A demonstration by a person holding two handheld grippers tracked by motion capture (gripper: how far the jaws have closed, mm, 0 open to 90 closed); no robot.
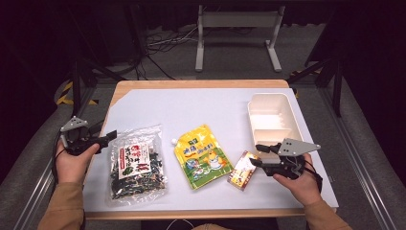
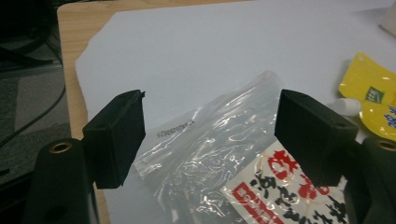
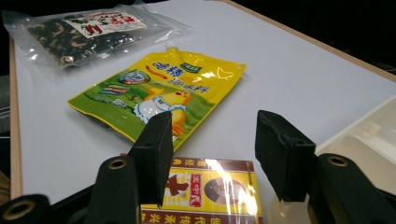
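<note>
Up close, glossy flat box (image 3: pixel 201 191) w/ crinkly clear bag (image 2: pixel 210 154).

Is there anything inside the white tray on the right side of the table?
No, the white tray shows bare compartments in the high view, while the three packets lie outside it on the table.

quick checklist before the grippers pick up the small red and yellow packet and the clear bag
1. Right gripper jaws open: ok.
2. Small red and yellow packet lined up below right gripper: ok.
3. Left gripper jaws open: ok.
4. Clear plastic bag of dark dried food gripped: not ok, only its top edge lies beyond the jaws.
5. White plastic tray free of items: ok.
</note>
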